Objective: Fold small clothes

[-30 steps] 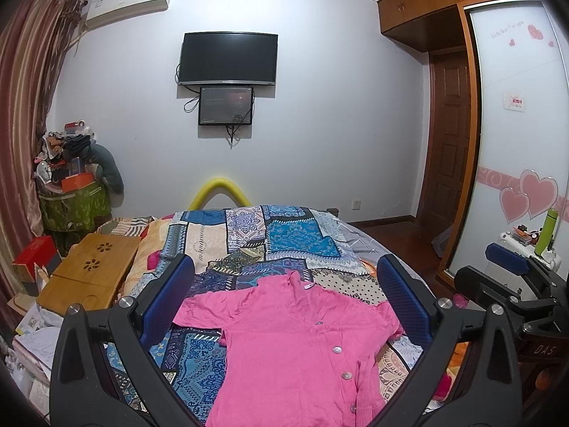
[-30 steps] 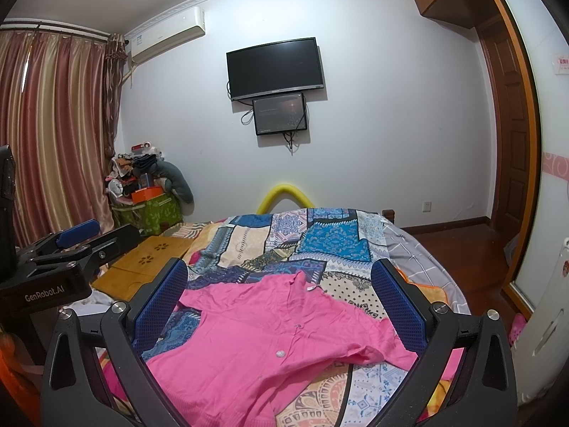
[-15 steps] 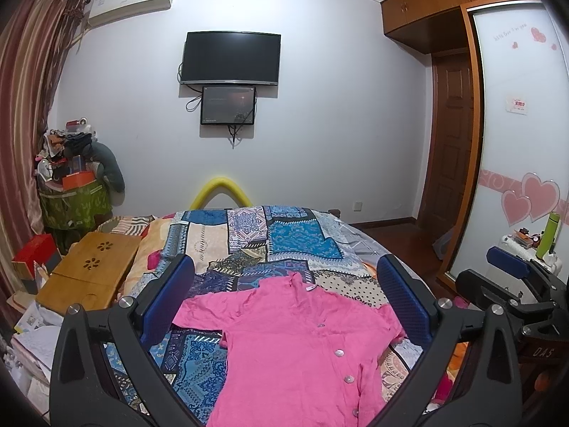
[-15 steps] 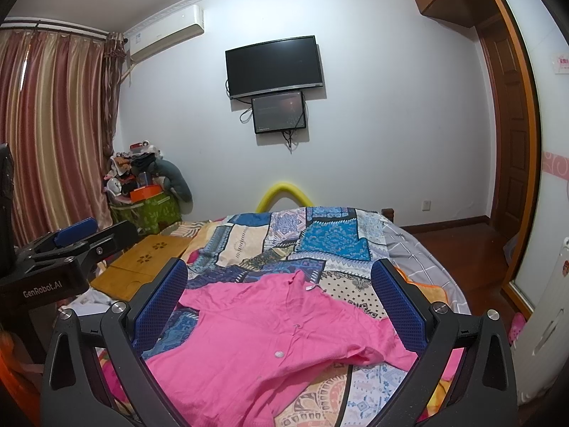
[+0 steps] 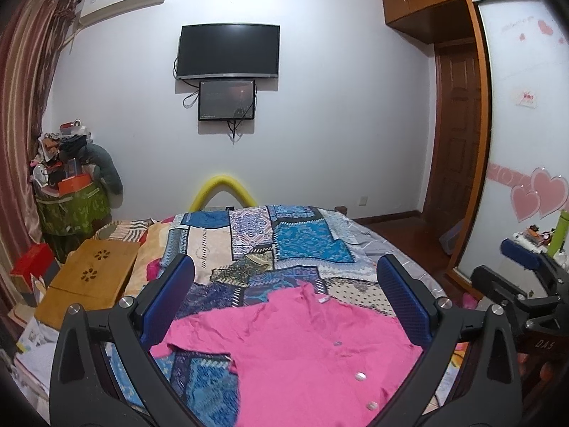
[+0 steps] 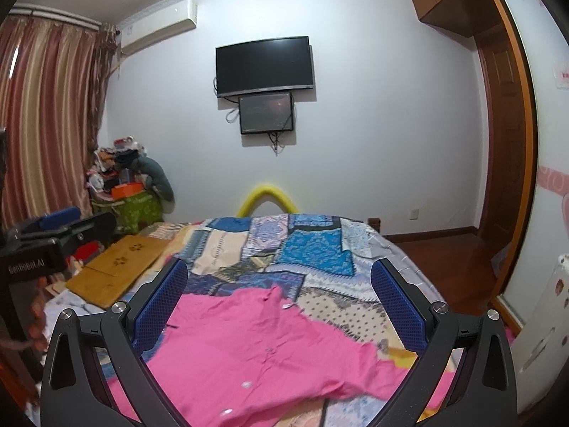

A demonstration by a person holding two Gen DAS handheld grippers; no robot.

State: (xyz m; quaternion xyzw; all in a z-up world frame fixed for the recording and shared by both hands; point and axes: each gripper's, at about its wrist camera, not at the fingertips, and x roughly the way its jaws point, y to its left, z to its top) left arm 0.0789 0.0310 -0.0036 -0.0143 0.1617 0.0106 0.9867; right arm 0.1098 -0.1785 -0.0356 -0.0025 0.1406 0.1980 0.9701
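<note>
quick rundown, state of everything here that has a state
pink shirt: spread flat on the bed, unfolded, buttoned front up
left gripper: open, holding nothing, above the shirt
right gripper: open, holding nothing, above the shirt
tv: off, screen dark
small screen: dim, content unreadable
curtain: drawn shut
bed: covered with a patchwork spread

Both cameras looked forward along wide-spread fingers, from above the near edge of the bed (image 5: 306,245) toward the far wall. The left view sat further left, catching the right hand-held gripper (image 5: 526,267) at its right edge; the right view caught the left hand-held gripper (image 6: 60,227) at its left. Both shared the shirt (image 5: 302,348), close below, and the TV (image 6: 265,66).
</note>
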